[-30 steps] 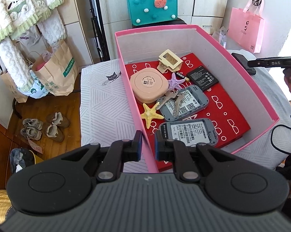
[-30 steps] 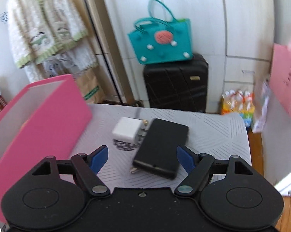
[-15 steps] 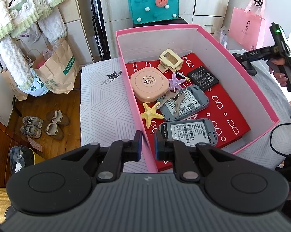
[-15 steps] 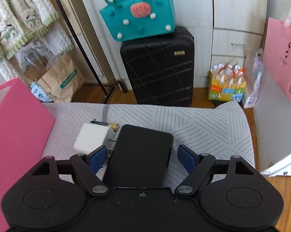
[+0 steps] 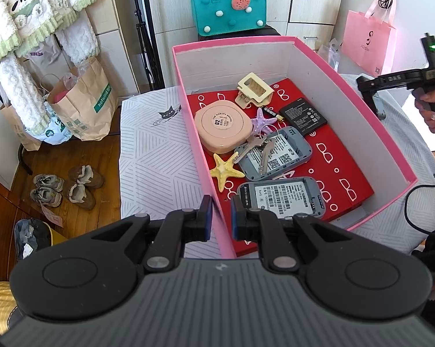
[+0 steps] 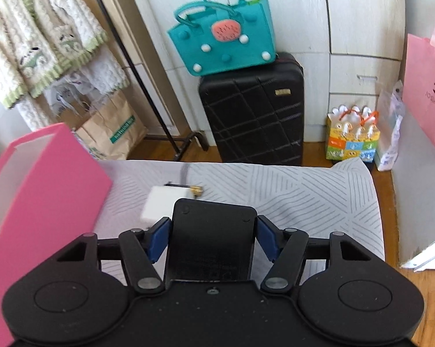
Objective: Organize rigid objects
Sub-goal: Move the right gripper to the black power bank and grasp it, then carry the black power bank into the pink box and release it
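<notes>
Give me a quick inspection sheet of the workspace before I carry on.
Surface: striped white cloth.
Job's things: pink box holds a round pink case, keys, two starfish, a hair clip, a battery and two grey devices. Outside it lie a black flat device and a white charger.
Clutter: nothing seen.
Grippers: left gripper shut on the box wall; right gripper has just been closing, its fingers against the black device's sides.
Cables: black cable by the box.
Surroundings: suitcase, teal bag, shoes.
</notes>
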Action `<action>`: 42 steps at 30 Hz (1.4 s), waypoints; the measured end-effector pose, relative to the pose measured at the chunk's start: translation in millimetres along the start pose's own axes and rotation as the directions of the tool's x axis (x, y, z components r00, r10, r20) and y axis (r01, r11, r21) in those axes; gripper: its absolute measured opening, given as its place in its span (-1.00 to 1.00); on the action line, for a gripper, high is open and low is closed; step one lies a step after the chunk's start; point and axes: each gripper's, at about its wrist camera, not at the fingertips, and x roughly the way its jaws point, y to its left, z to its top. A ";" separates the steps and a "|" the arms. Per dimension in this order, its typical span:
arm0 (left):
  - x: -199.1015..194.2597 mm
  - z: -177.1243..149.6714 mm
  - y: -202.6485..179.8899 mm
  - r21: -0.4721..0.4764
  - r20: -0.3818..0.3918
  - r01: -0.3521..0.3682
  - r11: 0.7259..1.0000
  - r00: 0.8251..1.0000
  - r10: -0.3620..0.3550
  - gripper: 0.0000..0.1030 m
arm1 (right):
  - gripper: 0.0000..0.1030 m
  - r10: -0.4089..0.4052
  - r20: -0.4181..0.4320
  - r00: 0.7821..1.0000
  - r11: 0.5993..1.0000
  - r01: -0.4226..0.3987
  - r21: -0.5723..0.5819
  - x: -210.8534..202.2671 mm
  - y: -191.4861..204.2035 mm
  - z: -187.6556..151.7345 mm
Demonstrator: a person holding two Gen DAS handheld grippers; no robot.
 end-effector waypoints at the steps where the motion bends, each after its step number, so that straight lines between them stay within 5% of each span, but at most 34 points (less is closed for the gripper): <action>1: -0.3 -0.3 0.1 0.000 0.000 0.001 1.000 1.000 -0.001 -0.78 | 0.32 0.005 0.009 1.000 1.000 -0.005 -0.005 -4.9 2.1 -1.5; 19: 0.7 0.6 -0.7 0.002 0.000 -0.001 1.000 1.000 0.001 -0.78 | 0.31 0.071 0.131 0.989 0.975 -0.041 -0.217 -74.8 67.7 -14.7; 27: 0.6 0.2 -0.6 0.001 -0.002 0.000 1.000 1.000 0.000 -0.78 | 0.31 0.237 0.232 0.944 0.920 -0.141 -0.366 -123.4 115.0 3.8; 34: 0.3 0.4 -0.3 -0.002 -0.001 -0.002 1.000 1.000 0.002 -0.78 | 0.31 0.406 0.095 0.909 0.819 -0.315 -0.480 -105.8 162.4 1.2; 39: -0.3 1.0 -0.2 -0.006 -0.001 -0.003 1.000 1.000 0.003 -0.78 | 0.31 0.387 -0.025 0.922 0.775 -0.340 -0.533 -70.2 192.2 -15.8; 42: 0.1 0.8 -0.4 -0.006 0.000 -0.002 1.000 1.000 0.002 -0.78 | 0.31 0.322 -0.025 0.946 0.758 -0.274 -0.592 -59.8 201.8 -29.4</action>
